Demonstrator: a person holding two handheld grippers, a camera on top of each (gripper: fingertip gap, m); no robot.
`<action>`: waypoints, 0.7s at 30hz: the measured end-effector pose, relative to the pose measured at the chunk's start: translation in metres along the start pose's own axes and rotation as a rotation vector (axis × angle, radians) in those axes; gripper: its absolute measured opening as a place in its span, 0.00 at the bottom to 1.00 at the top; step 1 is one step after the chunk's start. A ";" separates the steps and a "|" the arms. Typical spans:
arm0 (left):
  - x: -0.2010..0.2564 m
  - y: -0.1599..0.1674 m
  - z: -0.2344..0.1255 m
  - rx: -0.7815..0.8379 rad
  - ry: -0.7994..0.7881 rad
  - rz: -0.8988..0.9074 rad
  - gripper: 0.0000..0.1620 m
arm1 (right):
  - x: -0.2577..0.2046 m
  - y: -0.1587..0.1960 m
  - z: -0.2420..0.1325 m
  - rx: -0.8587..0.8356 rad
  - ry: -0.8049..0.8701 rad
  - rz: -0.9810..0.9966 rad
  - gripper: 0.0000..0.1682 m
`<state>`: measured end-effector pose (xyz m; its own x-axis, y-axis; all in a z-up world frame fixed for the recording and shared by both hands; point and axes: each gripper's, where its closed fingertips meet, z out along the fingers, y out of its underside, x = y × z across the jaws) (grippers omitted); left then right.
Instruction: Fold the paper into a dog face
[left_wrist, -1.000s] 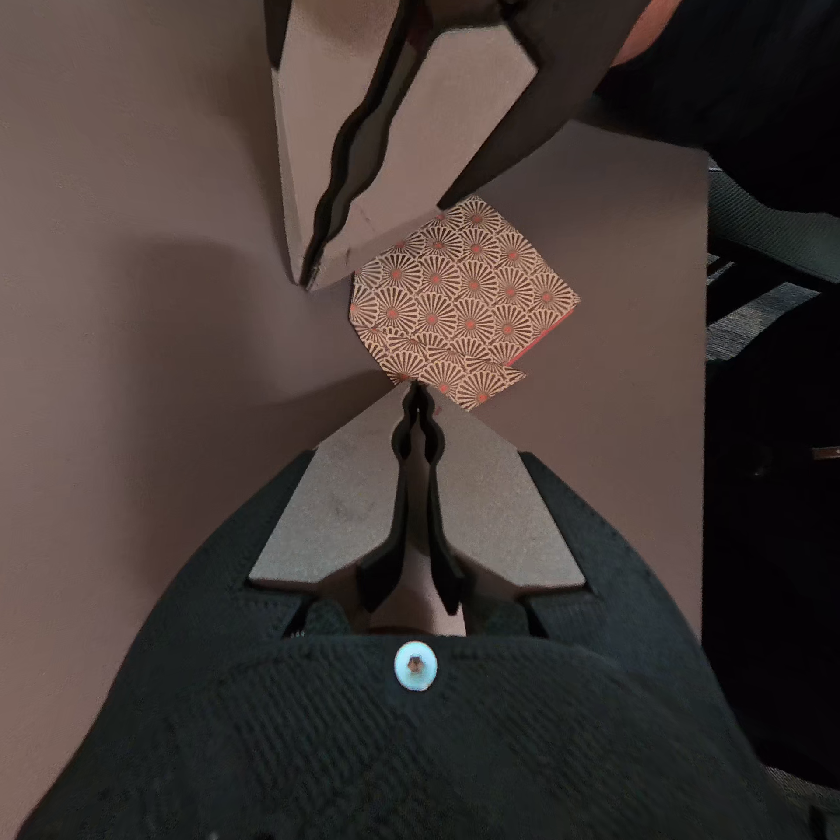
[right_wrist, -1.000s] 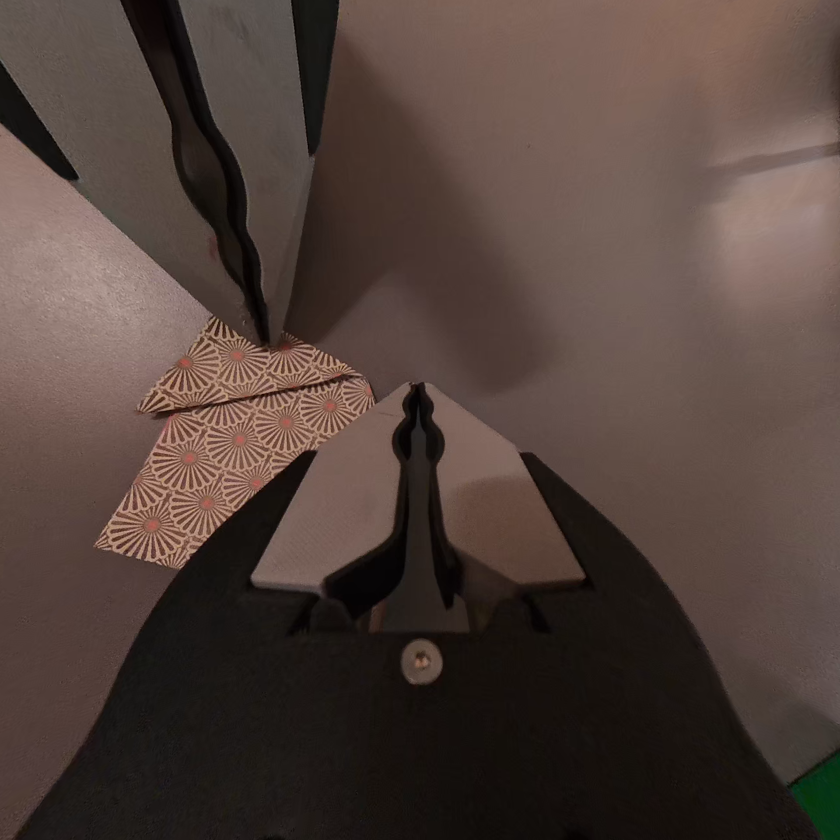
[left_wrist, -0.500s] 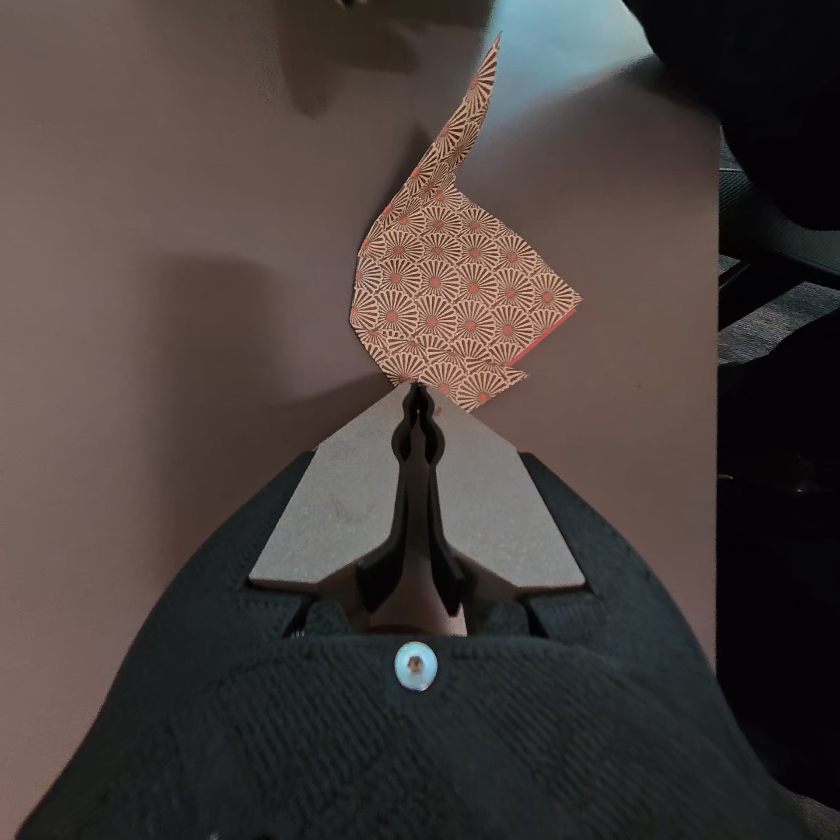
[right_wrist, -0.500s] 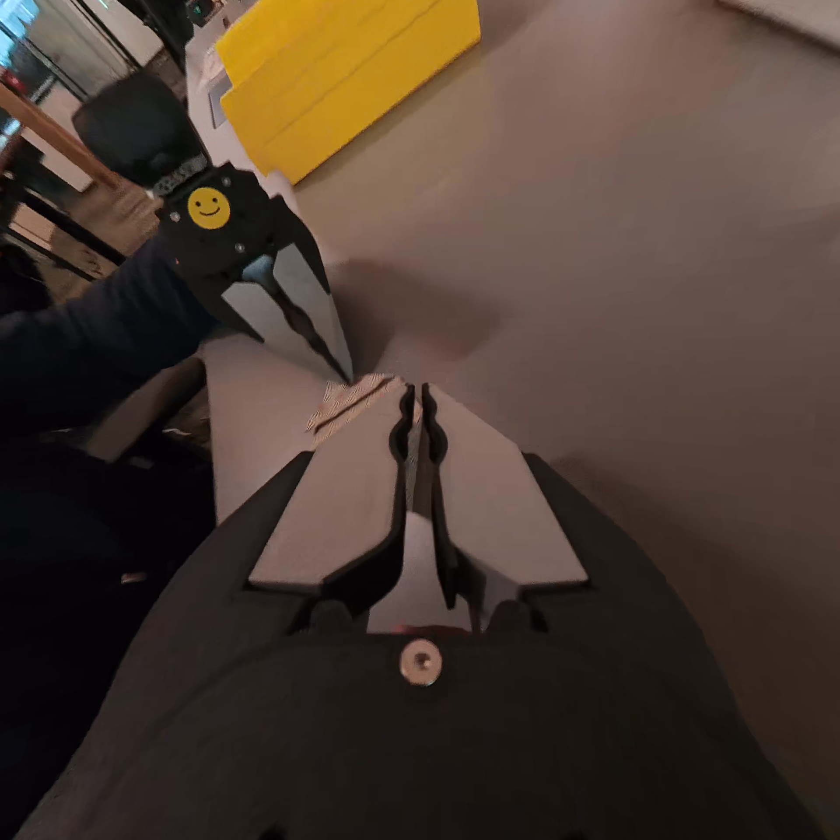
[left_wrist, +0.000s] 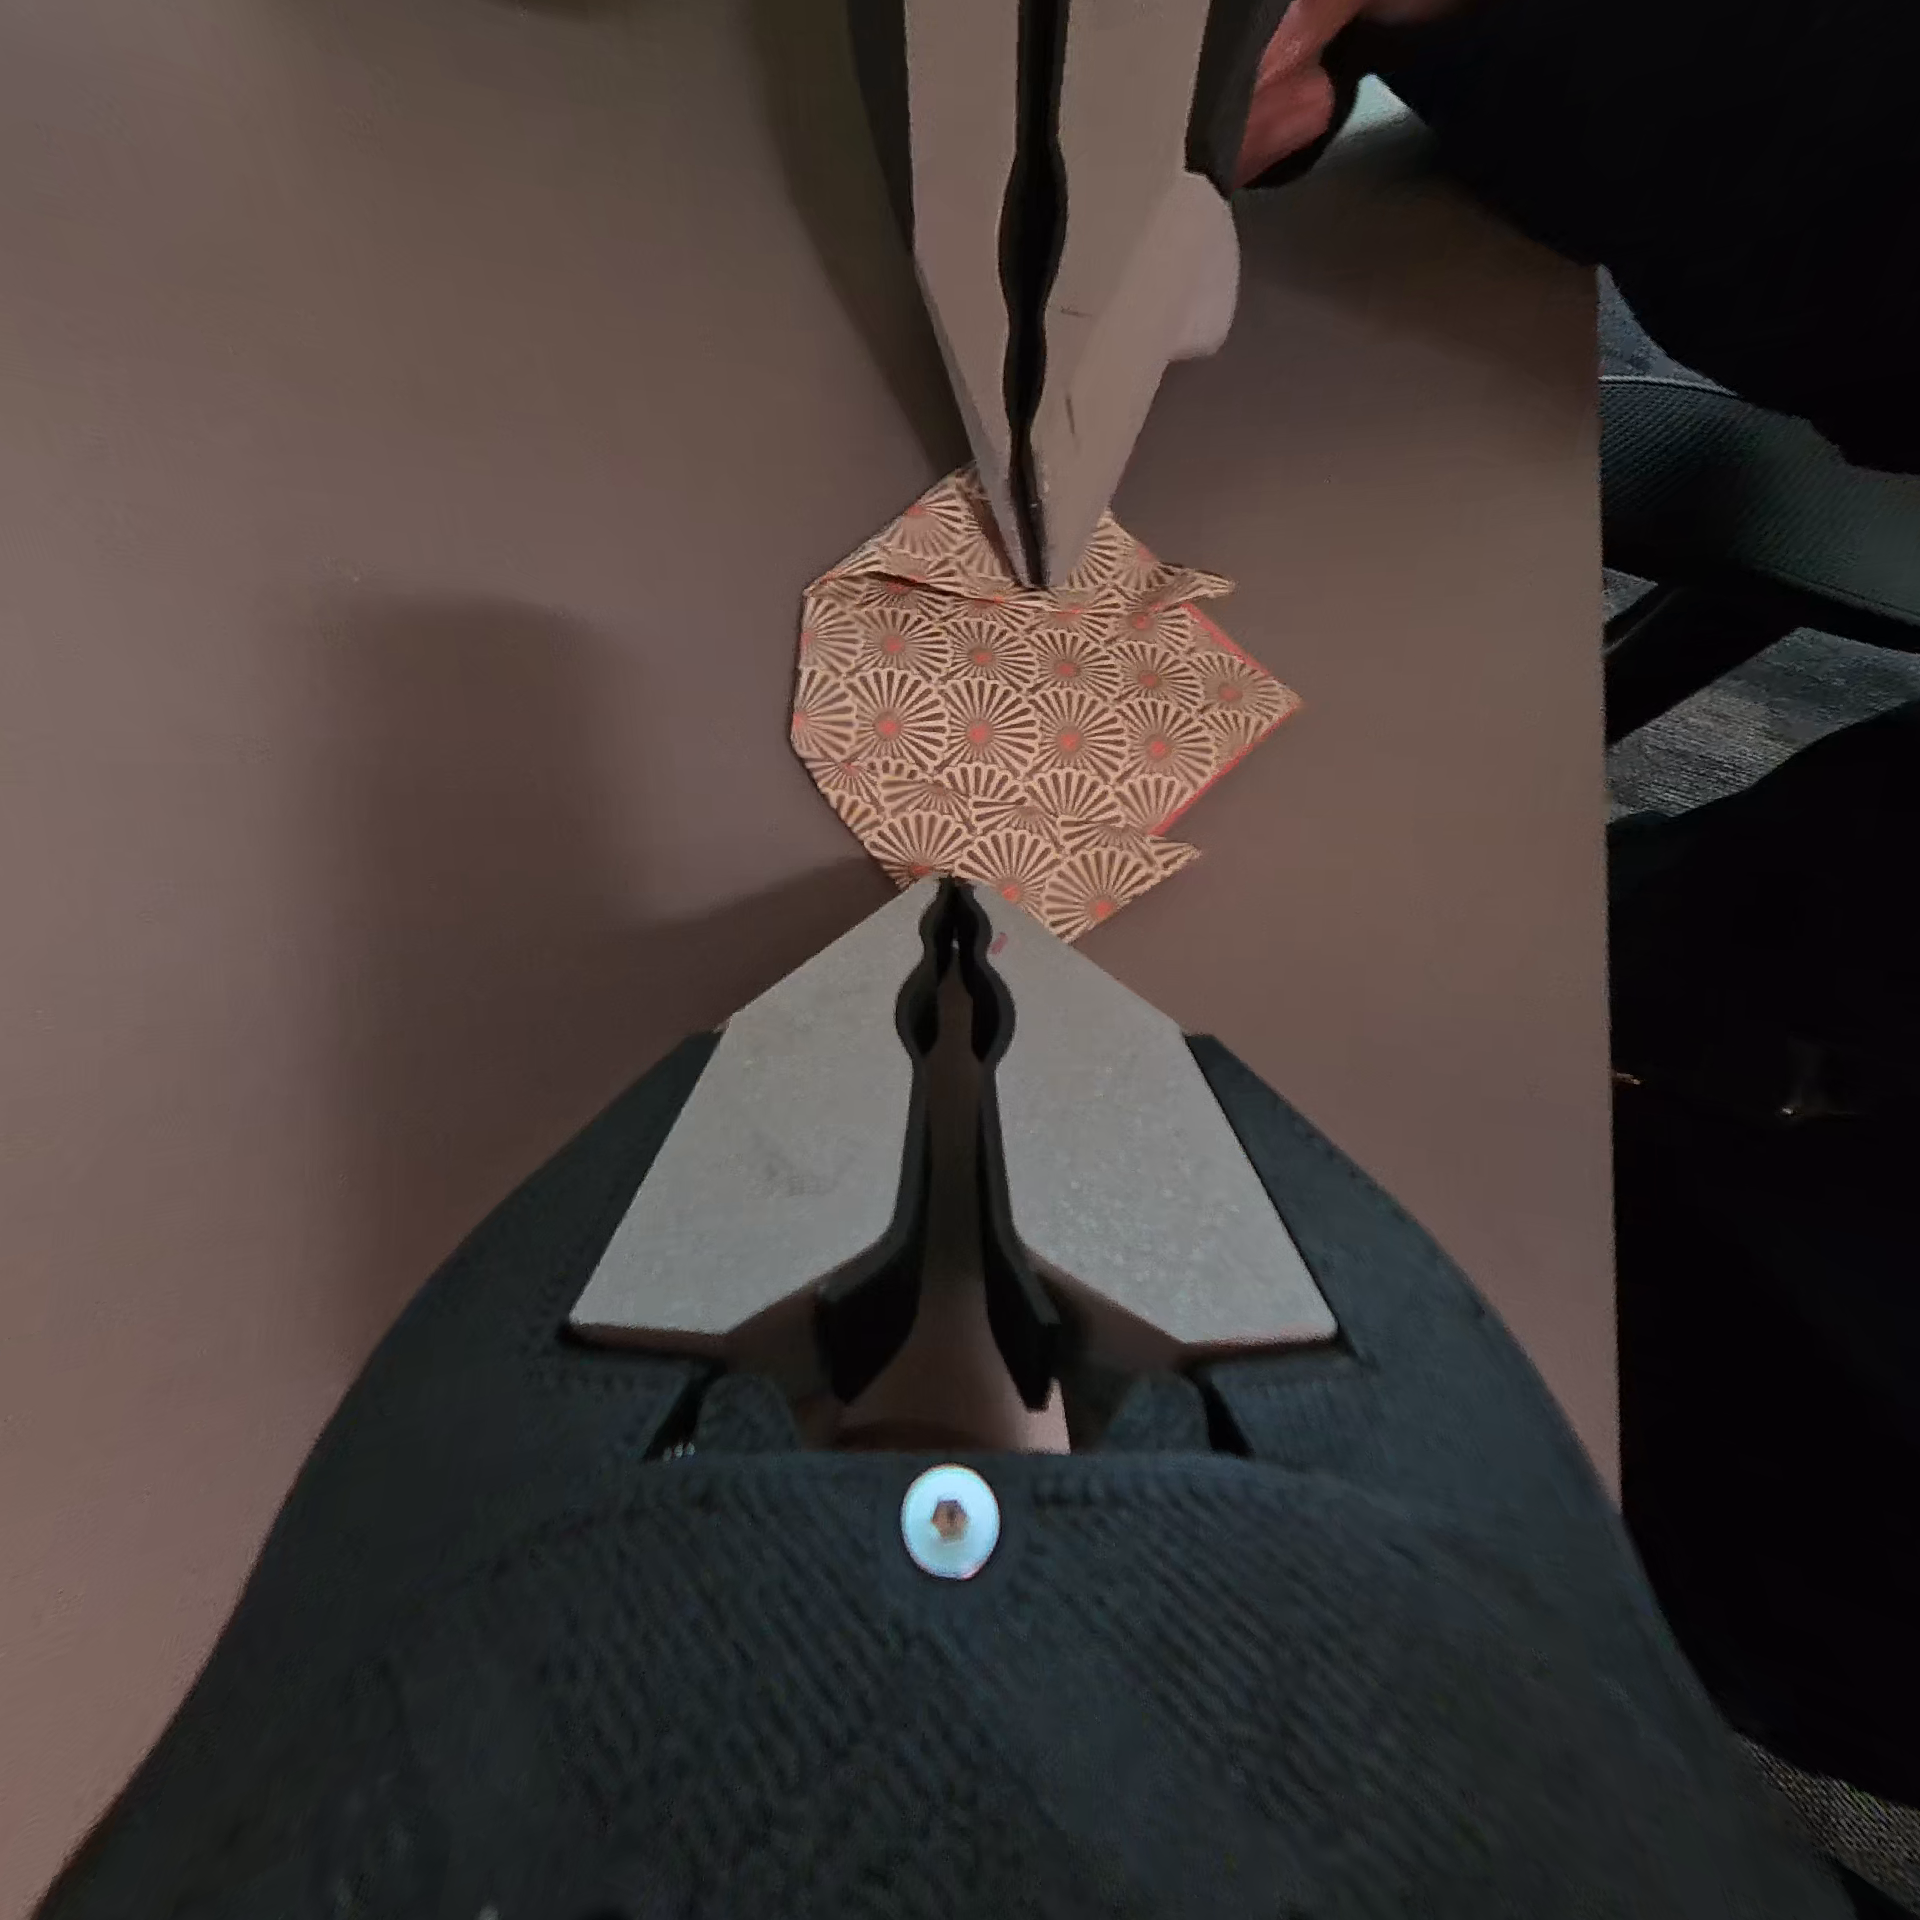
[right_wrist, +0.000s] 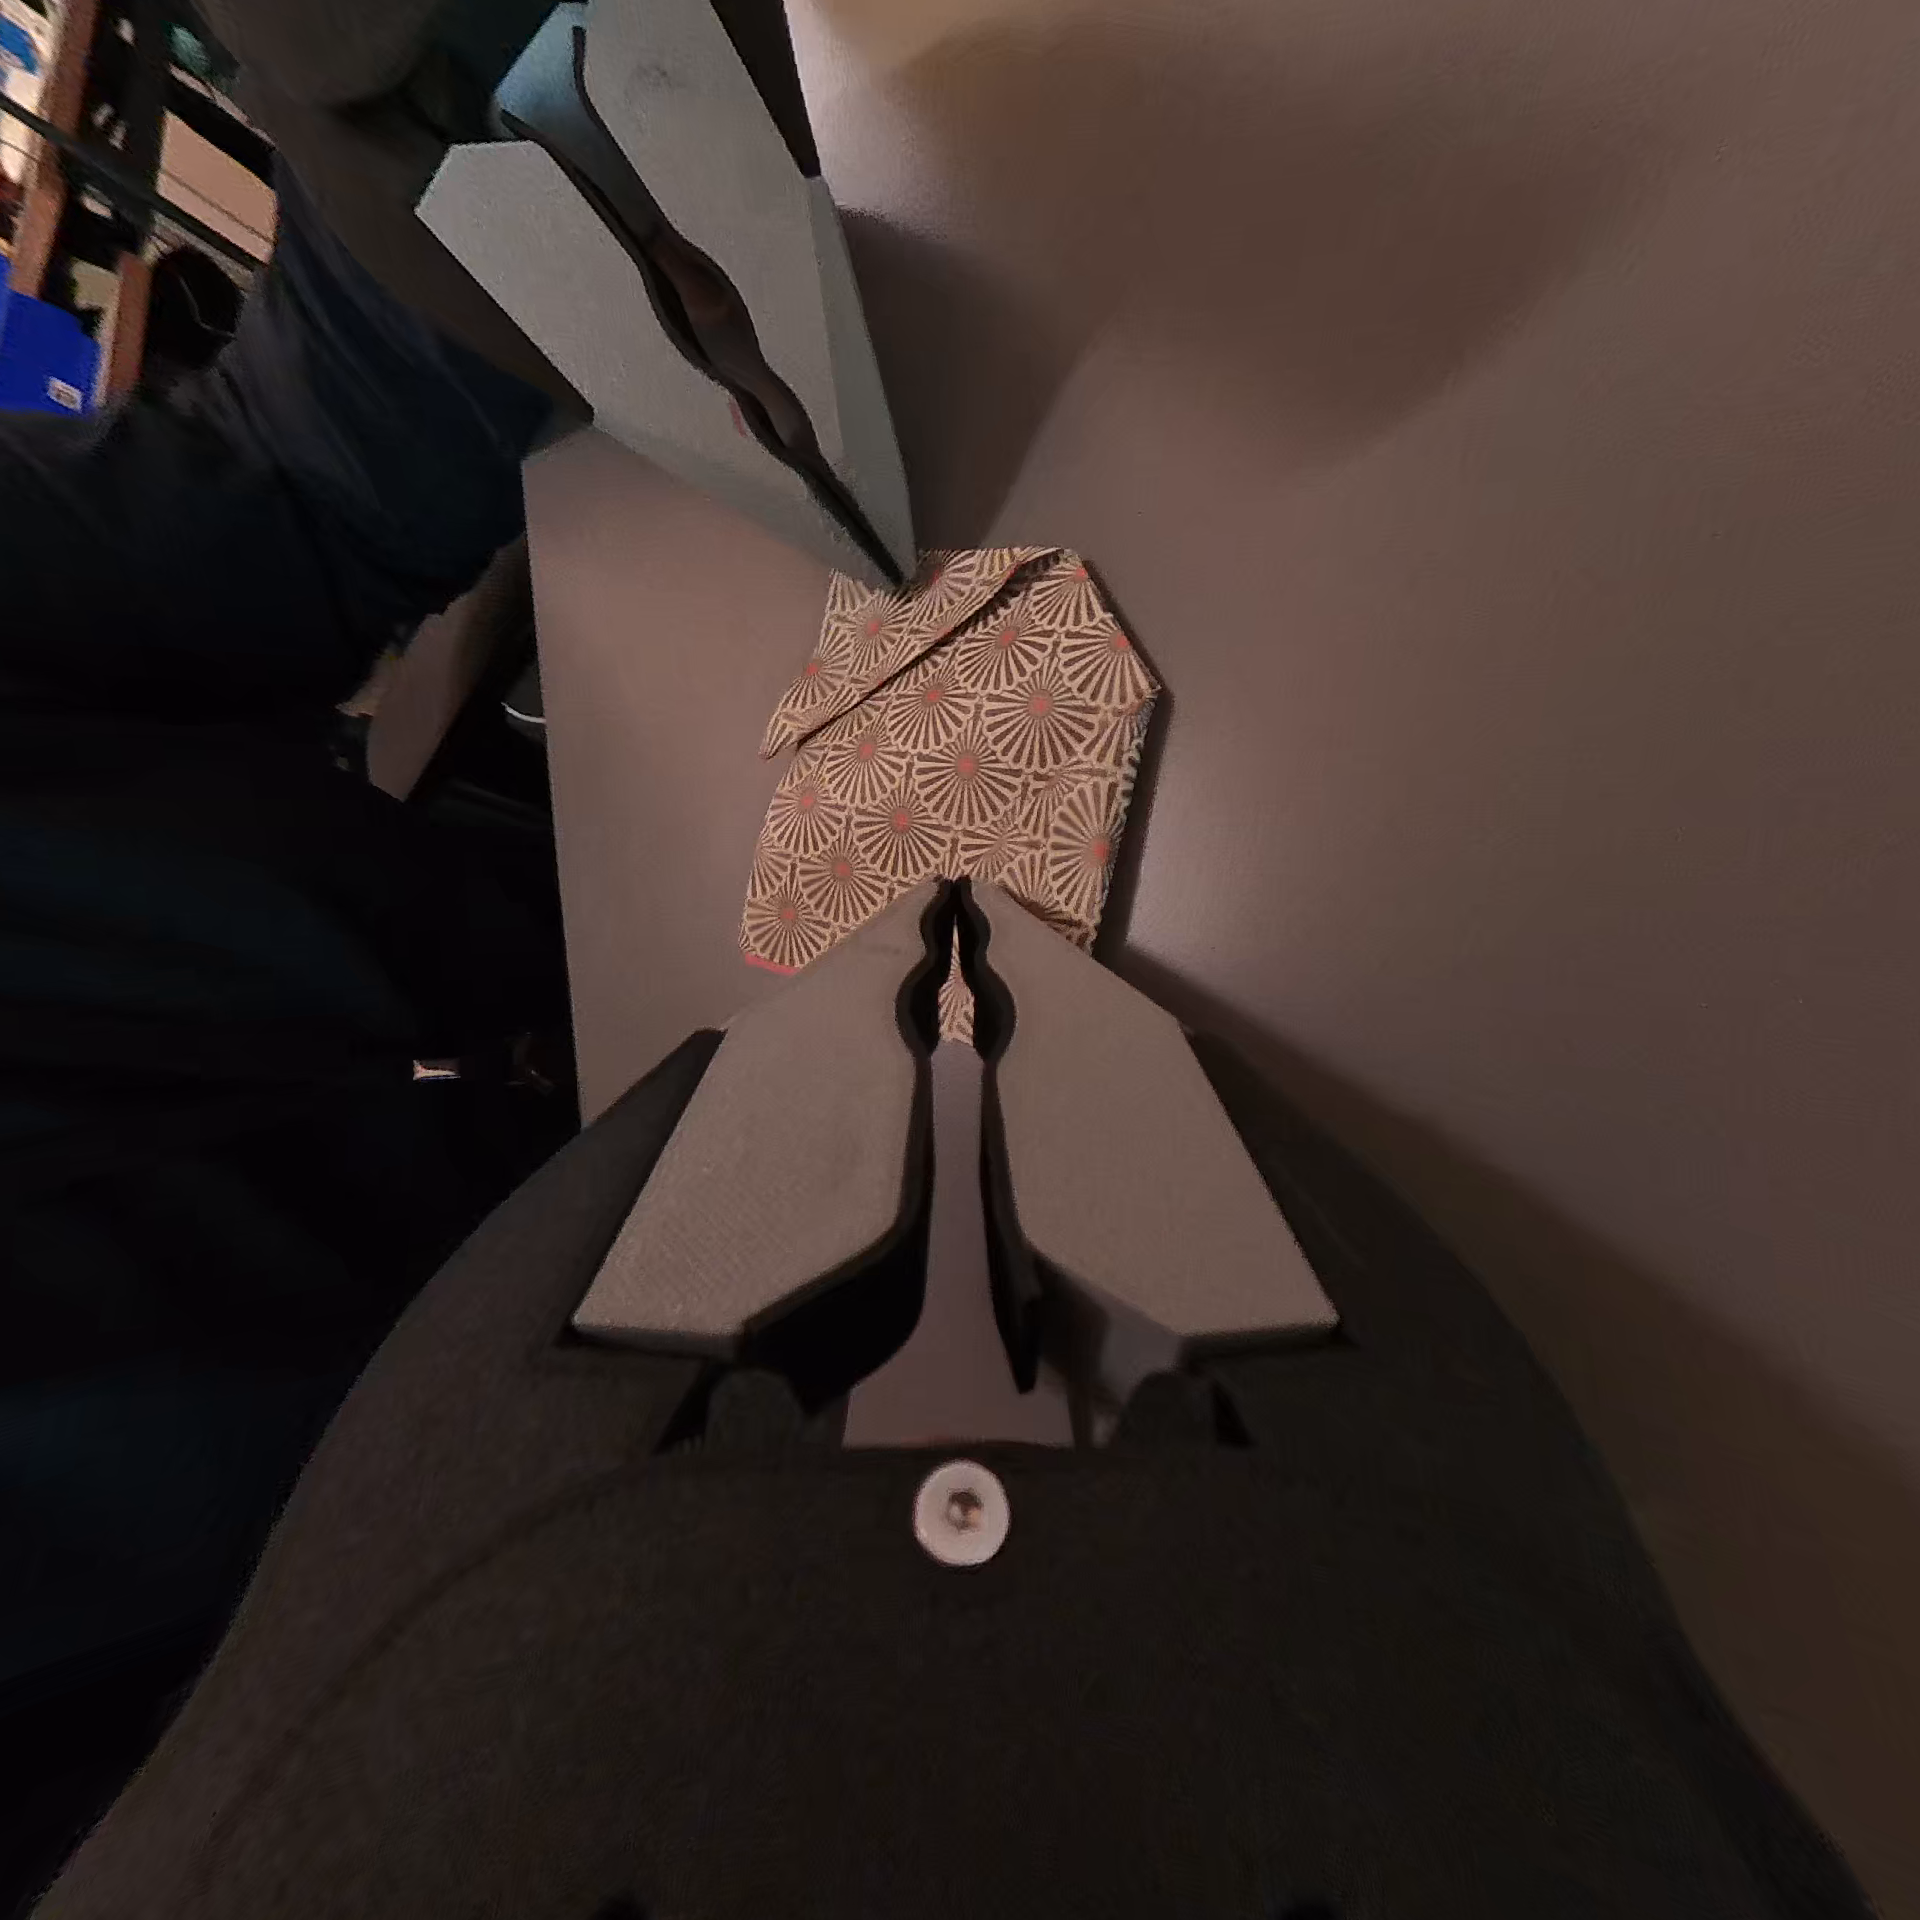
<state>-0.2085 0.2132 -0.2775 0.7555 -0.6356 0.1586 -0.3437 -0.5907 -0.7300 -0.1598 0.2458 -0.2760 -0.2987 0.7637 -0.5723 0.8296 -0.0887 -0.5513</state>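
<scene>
flat on the brown table (left_wrist: 416, 727), close to its right edge: the paper (left_wrist: 1018, 717), with a fan print and a thin red rim along one side.

folded many times already, into a small shape with many corners. both ears look turned down: one flap at the far end, one at the near end in the left view. looks like most of the dog face is made, but cannot be sure the face is done. maybe left to do: press the creases hard, tuck the chin, turn it over. no eyes or nose seen on it.

left claw (left_wrist: 951, 894) – fingers together, tip right at the near corner of the paper. touching it or just beside it, hard to tell. nothing seen pinched between the fingers, so likely pressing or just waiting.

right claw (right_wrist: 958, 894) – fingers together too, tip down on the paper at the other end, on the far flap as the left view shows it (left_wrist: 1029, 571). a bit of paper shows through the gap lower in the fingers, but that looks like paper lying under the claw, not held. looks like pushing the flap flat.

a dark sleeve at the far right, a hand on the right claw.
</scene>
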 end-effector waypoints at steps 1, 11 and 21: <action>0.001 0.000 0.000 -0.001 0.010 0.001 0.00 | 0.001 -0.001 0.000 -0.003 0.009 -0.006 0.00; 0.007 0.000 0.002 -0.004 0.040 -0.007 0.00 | 0.001 -0.005 -0.002 0.054 -0.119 0.113 0.00; 0.006 0.000 0.002 -0.001 0.018 -0.005 0.00 | 0.008 -0.006 -0.009 0.100 -0.069 0.084 0.00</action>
<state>-0.2031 0.2108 -0.2780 0.7471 -0.6414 0.1747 -0.3403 -0.5948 -0.7283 -0.1632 0.2582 -0.2714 -0.2645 0.7051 -0.6579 0.8029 -0.2168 -0.5553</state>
